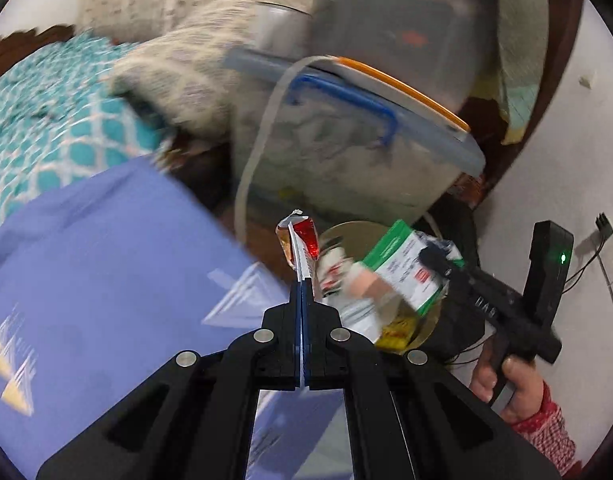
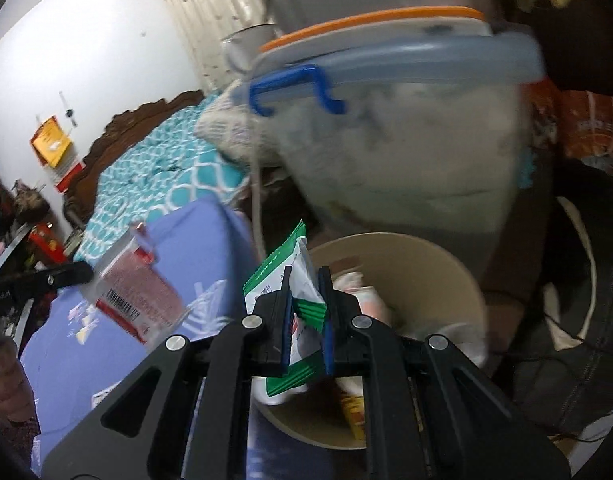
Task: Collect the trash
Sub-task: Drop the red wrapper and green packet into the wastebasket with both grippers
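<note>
teal patterned bedspread (image 2: 162, 172) | clear storage tub (image 2: 406, 160), blue handle (image 2: 294, 92) | purple sheet (image 1: 106, 272)

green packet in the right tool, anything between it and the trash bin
Nothing solid. In the right wrist view the green packet hangs in the right tool over the tan bin, with only air between them.

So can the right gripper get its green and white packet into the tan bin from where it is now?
Probably yes. The right gripper holds the green and white packet right at the tan bin, whose open top is unobstructed. The left gripper, shut on a red wrapper, sits off to the side.
</note>
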